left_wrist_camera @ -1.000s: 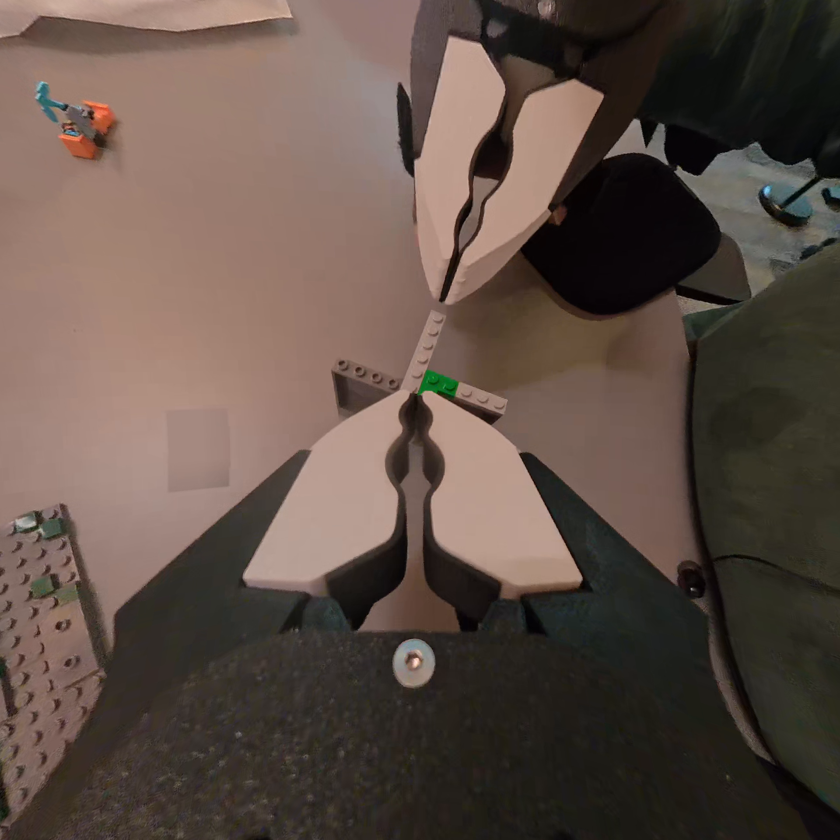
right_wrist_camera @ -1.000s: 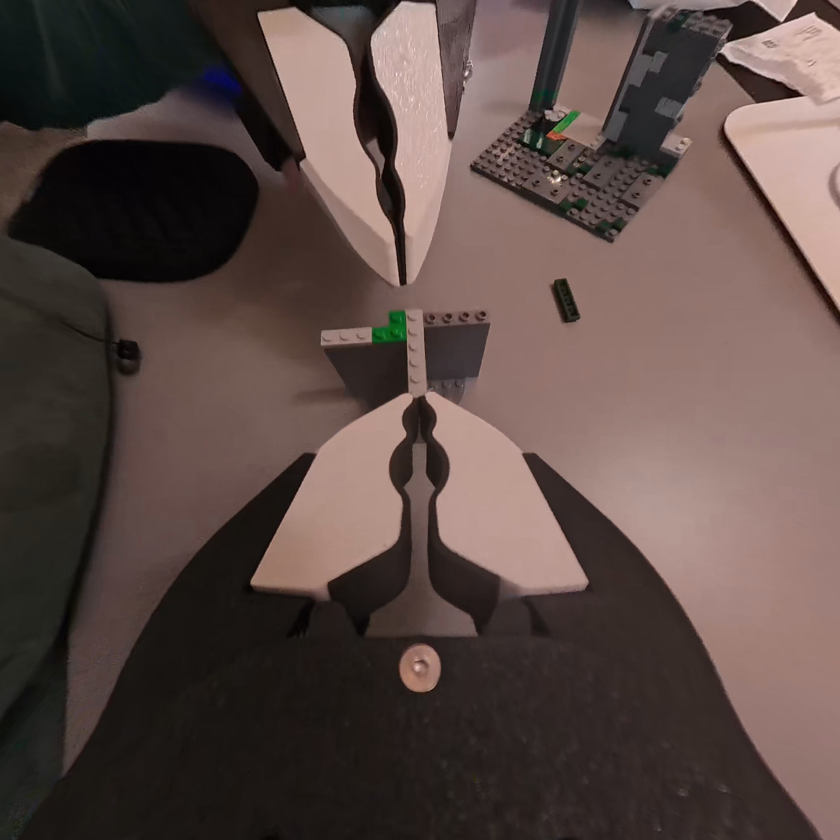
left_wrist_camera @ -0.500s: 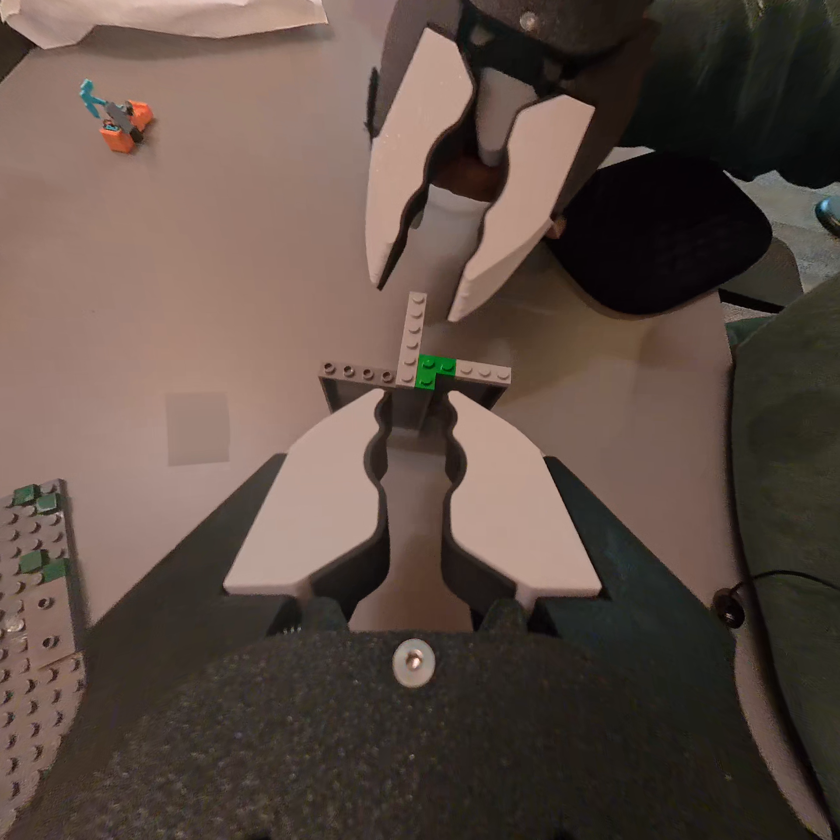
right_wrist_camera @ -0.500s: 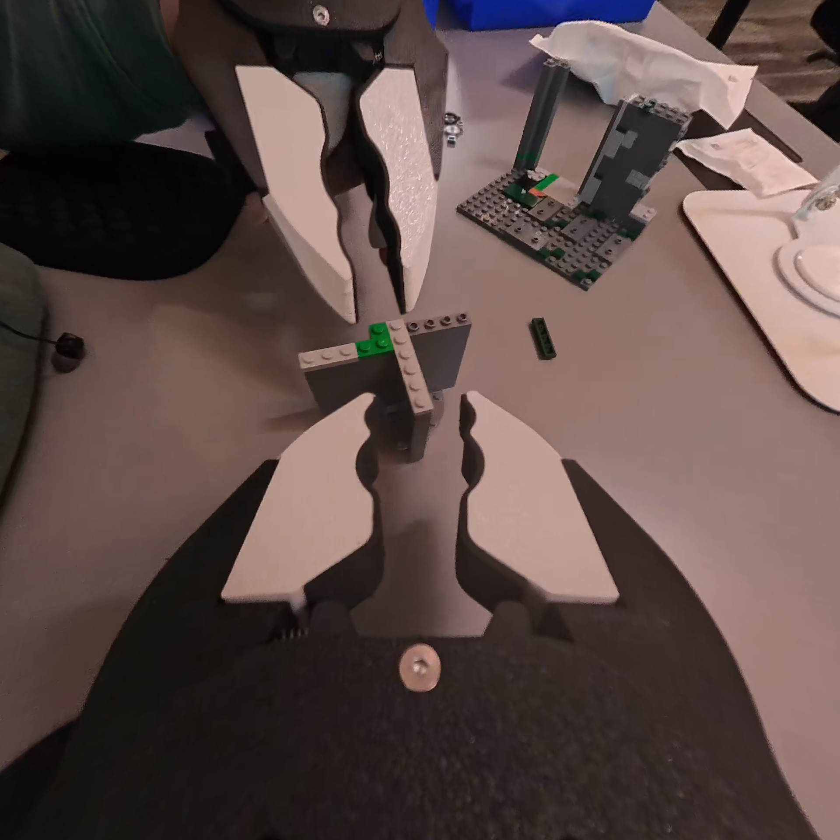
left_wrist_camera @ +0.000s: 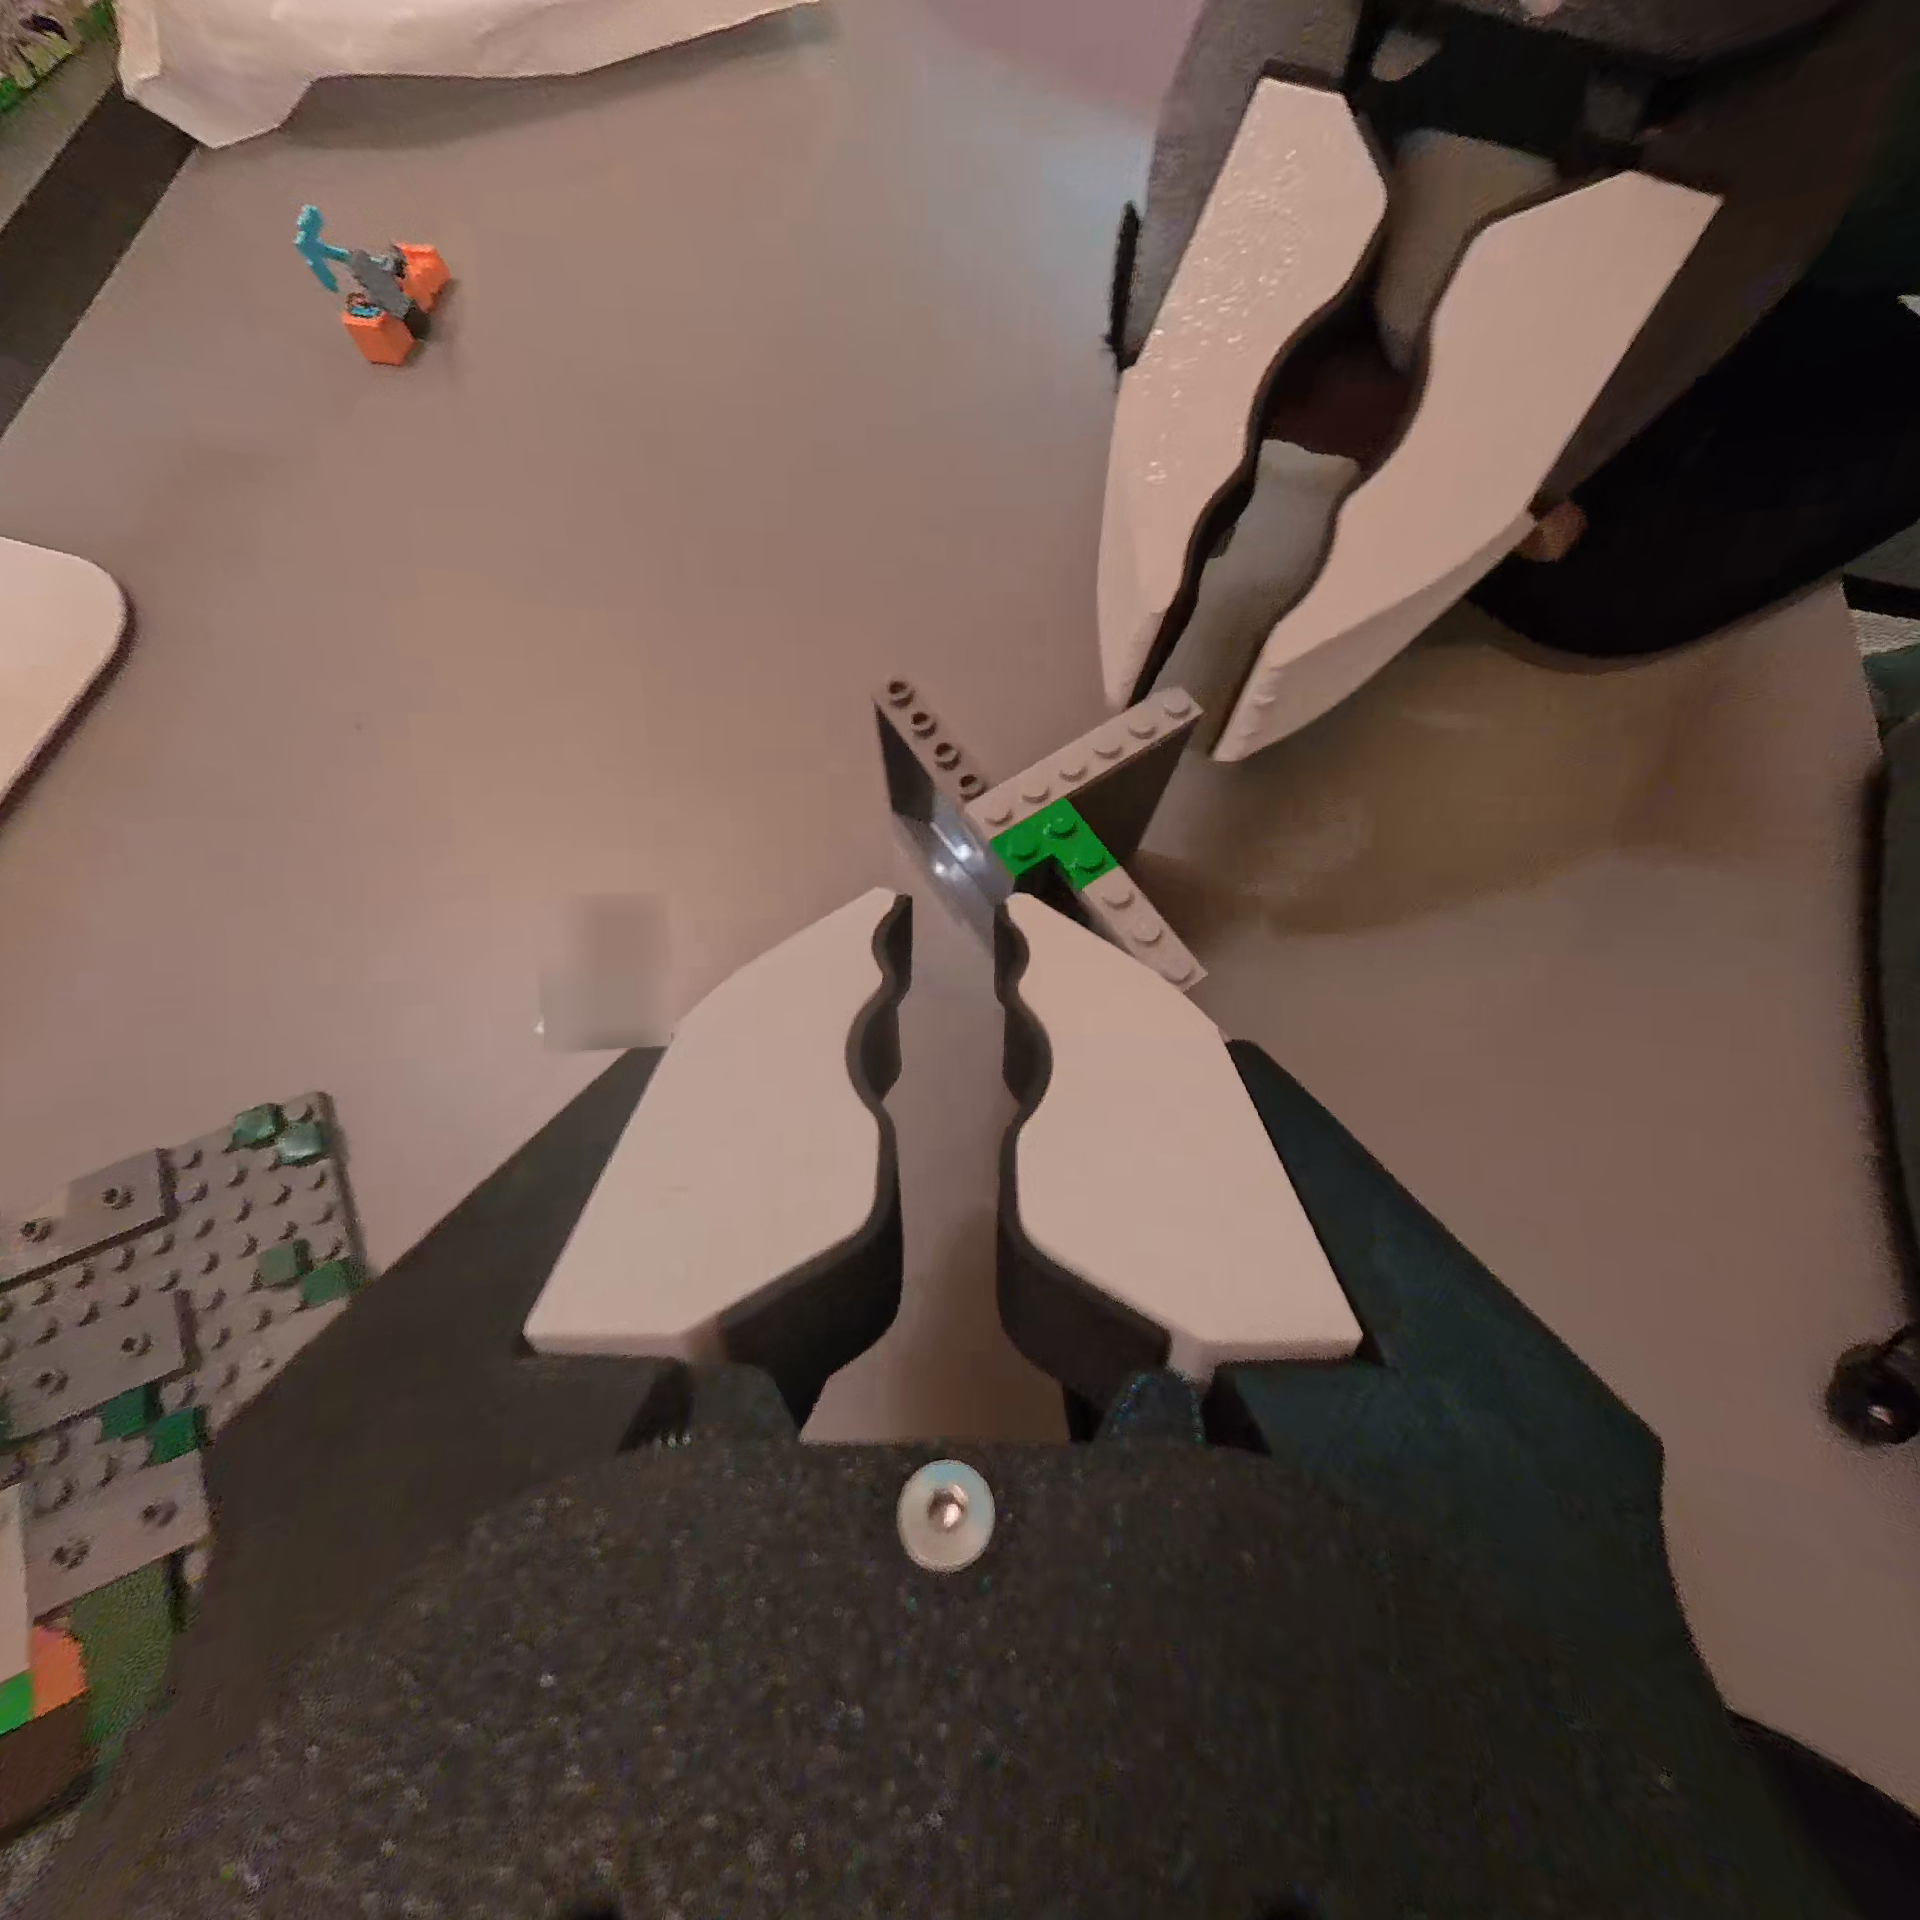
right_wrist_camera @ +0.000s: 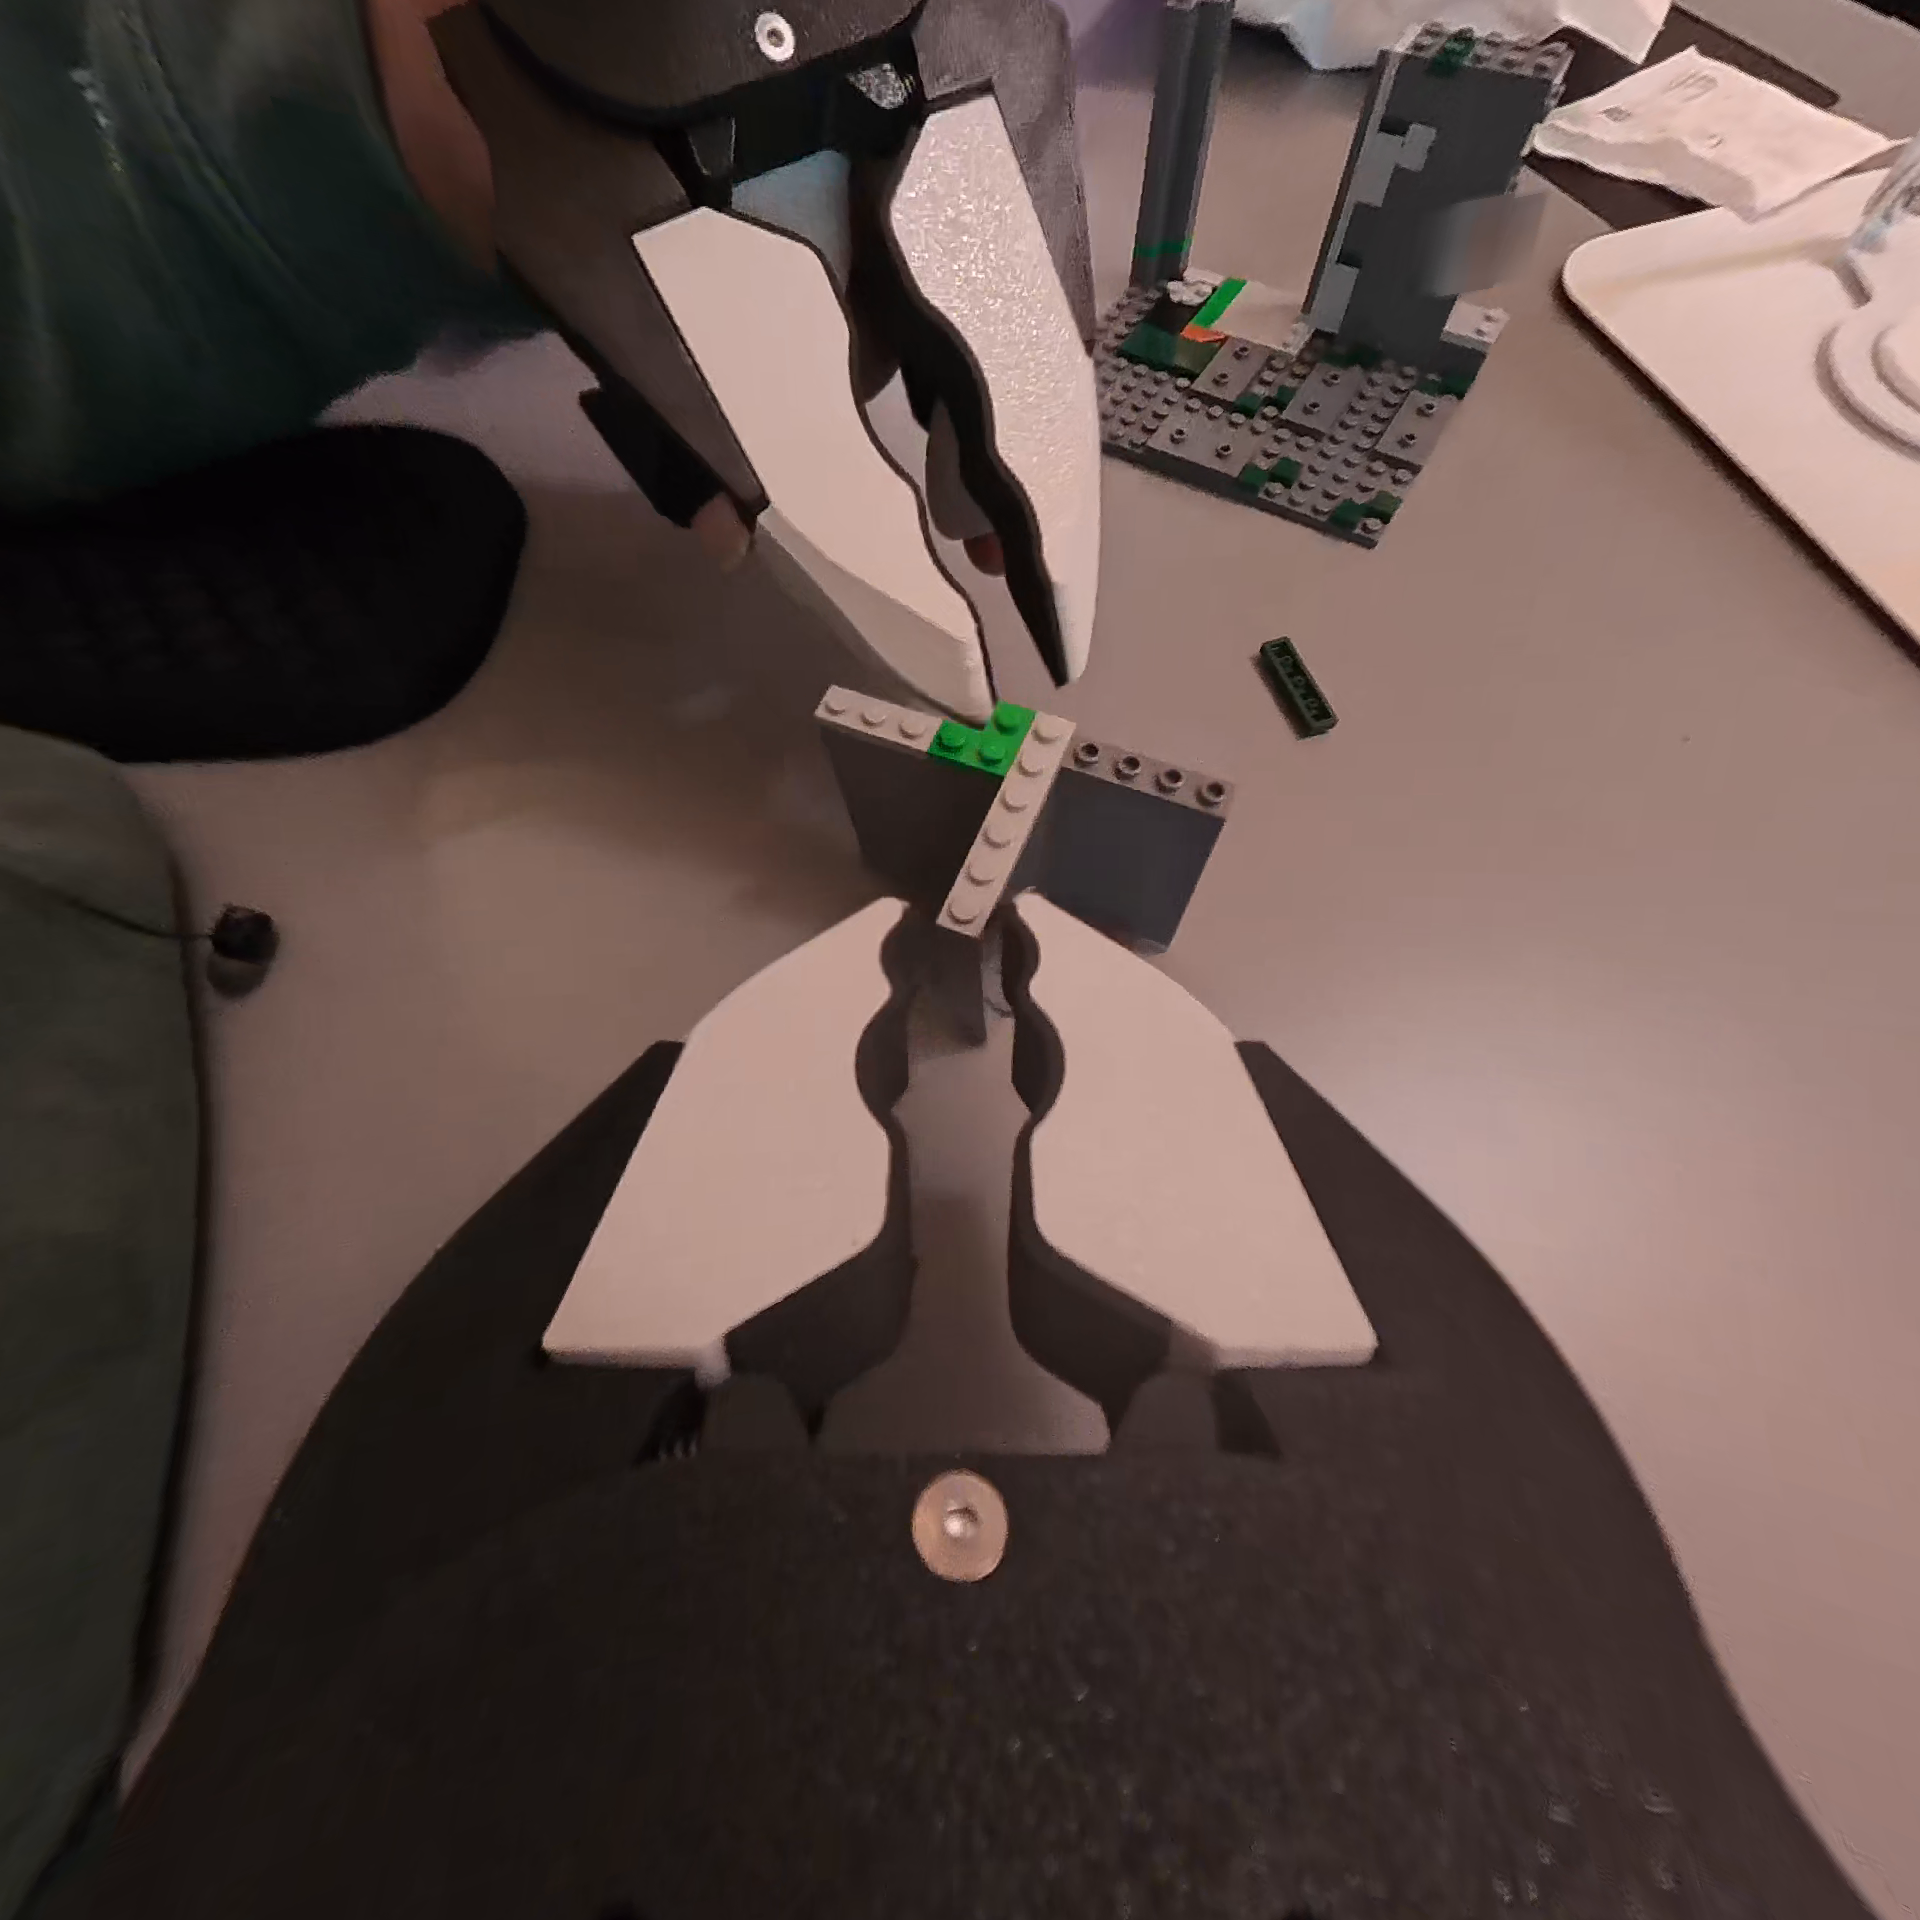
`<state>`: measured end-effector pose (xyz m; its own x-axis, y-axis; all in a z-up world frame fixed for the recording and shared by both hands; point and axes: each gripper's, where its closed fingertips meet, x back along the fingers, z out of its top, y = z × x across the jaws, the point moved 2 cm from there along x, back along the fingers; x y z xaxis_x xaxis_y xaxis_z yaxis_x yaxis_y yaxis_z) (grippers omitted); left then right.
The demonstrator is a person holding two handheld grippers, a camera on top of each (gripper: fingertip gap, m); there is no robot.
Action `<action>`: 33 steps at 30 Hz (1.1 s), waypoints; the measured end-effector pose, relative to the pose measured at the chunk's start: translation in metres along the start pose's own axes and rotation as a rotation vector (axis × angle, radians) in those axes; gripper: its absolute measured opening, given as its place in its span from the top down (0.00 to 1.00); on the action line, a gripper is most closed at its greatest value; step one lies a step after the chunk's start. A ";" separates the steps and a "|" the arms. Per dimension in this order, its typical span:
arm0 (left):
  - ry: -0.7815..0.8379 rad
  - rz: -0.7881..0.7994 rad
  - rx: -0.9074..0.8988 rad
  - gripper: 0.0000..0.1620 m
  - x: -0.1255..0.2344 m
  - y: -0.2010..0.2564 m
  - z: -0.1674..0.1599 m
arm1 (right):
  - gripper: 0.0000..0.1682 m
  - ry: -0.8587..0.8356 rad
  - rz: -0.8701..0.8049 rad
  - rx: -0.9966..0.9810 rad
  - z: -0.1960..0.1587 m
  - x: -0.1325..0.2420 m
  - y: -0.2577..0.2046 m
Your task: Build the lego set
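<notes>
Grey cross-shaped lego piece (right_wrist_camera: 1023, 826) between right hand-held gripper (right_wrist_camera: 958, 914) fingertips

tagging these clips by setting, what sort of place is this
Probably an office or home desk used as a hobby bench: a smooth grey tabletop, a black padded chair seat beside it, and a half-built grey studded brick model with white paper sheets nearby.

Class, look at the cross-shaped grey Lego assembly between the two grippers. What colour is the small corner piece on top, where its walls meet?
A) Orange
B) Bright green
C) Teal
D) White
B: the cross-shaped assembly carries a bright green corner piece on its top edge at the junction of the walls, and the left wrist view shows it there too.
</notes>
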<state>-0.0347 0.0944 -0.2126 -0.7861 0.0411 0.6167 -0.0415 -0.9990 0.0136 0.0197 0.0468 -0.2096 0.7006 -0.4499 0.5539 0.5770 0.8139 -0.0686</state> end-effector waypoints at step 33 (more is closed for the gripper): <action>-0.039 0.163 0.069 0.94 0.006 0.027 -0.005 | 0.92 -0.217 0.586 -0.723 0.004 -0.011 0.008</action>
<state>-0.0434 0.0681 -0.2126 -0.7545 -0.1212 0.6450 0.1282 -0.9911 -0.0363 0.0148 0.0596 -0.2129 0.9091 0.0941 0.4057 0.3302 0.4309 -0.8398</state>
